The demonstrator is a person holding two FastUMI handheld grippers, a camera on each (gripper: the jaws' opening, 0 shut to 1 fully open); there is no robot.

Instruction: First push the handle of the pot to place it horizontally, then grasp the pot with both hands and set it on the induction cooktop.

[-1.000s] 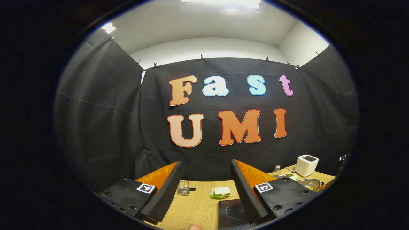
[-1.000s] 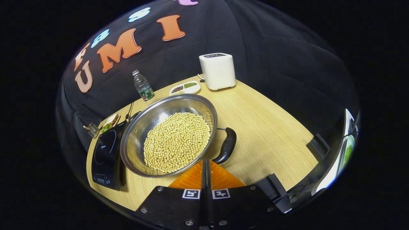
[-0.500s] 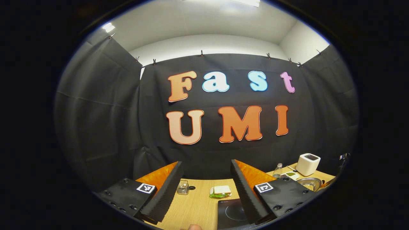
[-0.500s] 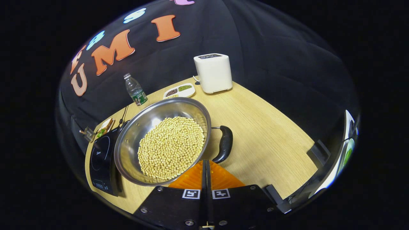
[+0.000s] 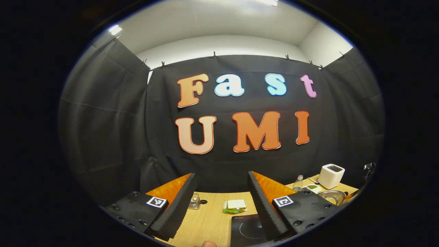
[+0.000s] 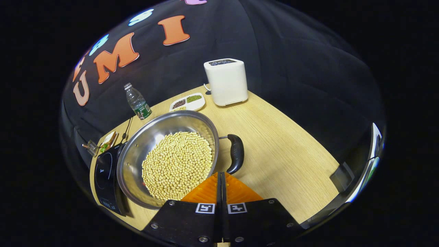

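Observation:
A steel pot (image 6: 137,151) full of pale beans stands on the wooden table, its black side handle (image 6: 236,153) on the right. My right gripper (image 6: 220,174) is shut with nothing in it, its tips close to the pot's rim just below the handle's near end. The black induction cooktop (image 6: 104,171) lies left of the pot, right beside it. In the left gripper view my left gripper (image 5: 221,193) hangs open over the table, with the cooktop (image 5: 248,230) under its right finger and the pot (image 5: 331,198) far off at the right.
A white boxy appliance (image 6: 226,82), a divided dish of beans (image 6: 188,102) and a water bottle (image 6: 137,102) stand behind the pot. A sandwich (image 5: 235,205) and a small glass jar (image 5: 194,201) lie beyond the cooktop. Bare table (image 6: 284,154) stretches right of the handle.
In the right gripper view the pot and its handle have slid left and nearer, and the handle now stands steeper. The left gripper's view has drifted slightly; it stays open.

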